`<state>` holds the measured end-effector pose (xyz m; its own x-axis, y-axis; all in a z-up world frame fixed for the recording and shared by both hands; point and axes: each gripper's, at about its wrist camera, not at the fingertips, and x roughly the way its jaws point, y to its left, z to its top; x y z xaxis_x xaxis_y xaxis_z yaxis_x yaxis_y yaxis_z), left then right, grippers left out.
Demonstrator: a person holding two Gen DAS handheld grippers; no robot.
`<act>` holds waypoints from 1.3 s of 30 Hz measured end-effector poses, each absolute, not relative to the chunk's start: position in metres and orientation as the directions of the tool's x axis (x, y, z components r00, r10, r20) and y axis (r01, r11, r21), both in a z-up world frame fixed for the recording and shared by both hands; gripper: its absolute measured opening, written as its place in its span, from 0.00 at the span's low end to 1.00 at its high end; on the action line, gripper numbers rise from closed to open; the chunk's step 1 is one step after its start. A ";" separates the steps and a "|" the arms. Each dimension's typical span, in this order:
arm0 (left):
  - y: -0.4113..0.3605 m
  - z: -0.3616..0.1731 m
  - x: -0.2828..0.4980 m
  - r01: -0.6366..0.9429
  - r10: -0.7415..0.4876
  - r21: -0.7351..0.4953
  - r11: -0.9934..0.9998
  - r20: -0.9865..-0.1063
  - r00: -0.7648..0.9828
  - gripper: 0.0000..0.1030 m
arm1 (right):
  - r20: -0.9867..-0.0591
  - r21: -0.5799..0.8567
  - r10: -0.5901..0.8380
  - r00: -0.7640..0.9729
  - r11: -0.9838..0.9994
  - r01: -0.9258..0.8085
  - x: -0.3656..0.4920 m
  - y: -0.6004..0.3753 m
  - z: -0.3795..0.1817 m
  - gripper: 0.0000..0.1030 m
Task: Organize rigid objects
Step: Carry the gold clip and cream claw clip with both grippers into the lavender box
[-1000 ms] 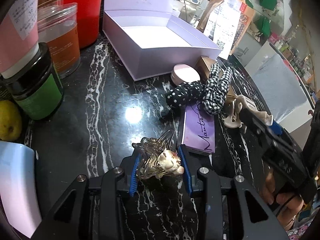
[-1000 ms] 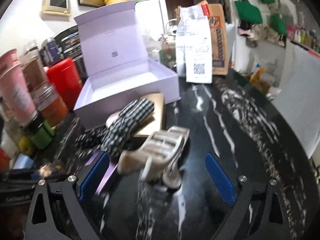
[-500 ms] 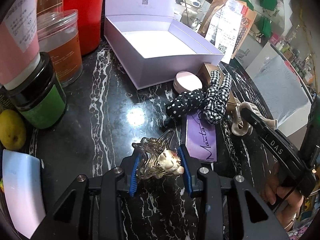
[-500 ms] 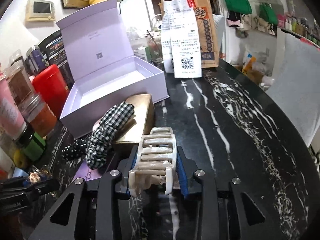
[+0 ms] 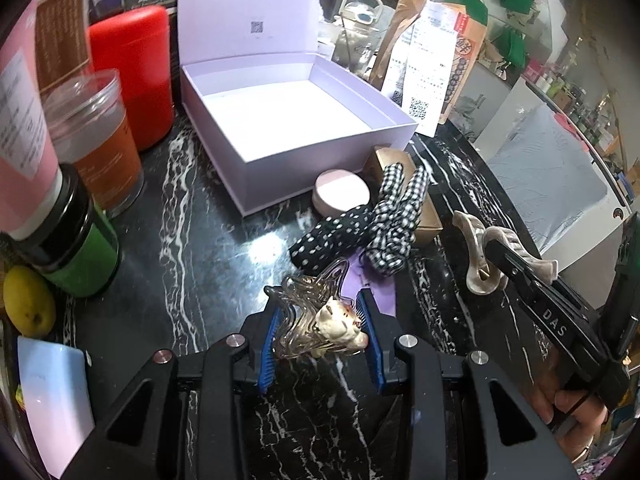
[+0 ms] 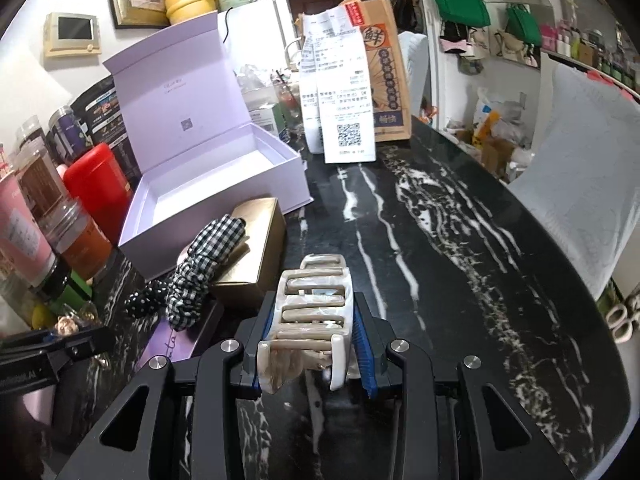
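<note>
My left gripper is shut on a clear hair claw with a small cream figurine, held above the black marble table. My right gripper is shut on a beige marbled hair claw, also seen at the right of the left wrist view as the beige claw. An open lilac gift box stands empty at the back, its lid upright; the same box shows left of centre in the right wrist view. In front of it lie a pink round compact, a gold box, two fabric scrunchies and a purple flat case.
Jars, a red canister, a green-labelled jar and a lemon crowd the left edge. A paper bag with receipts stands behind the box. A hand grips the right tool. Bare marble stretches right.
The right gripper closed on the beige claw and lifted it off the table. The left gripper, still holding the figurine claw, rose a little.
</note>
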<state>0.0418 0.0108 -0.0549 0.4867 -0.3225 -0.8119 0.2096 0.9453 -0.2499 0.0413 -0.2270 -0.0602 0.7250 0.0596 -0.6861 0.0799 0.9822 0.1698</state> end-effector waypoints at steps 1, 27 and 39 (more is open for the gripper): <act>0.009 -0.053 0.042 0.212 -0.323 -0.249 0.945 -0.811 0.488 0.34 | -0.683 0.170 0.057 0.728 0.982 0.083 0.040 -0.229 -0.057 0.33; -0.012 -0.024 0.090 0.248 -0.311 -0.205 0.947 -0.784 0.538 0.34 | -0.639 0.211 0.158 0.752 0.977 -0.025 0.067 -0.234 -0.034 0.33; -0.020 -0.016 0.120 0.274 -0.327 -0.205 0.940 -0.773 0.543 0.34 | -0.612 0.213 0.207 0.763 0.973 -0.094 0.094 -0.229 -0.022 0.33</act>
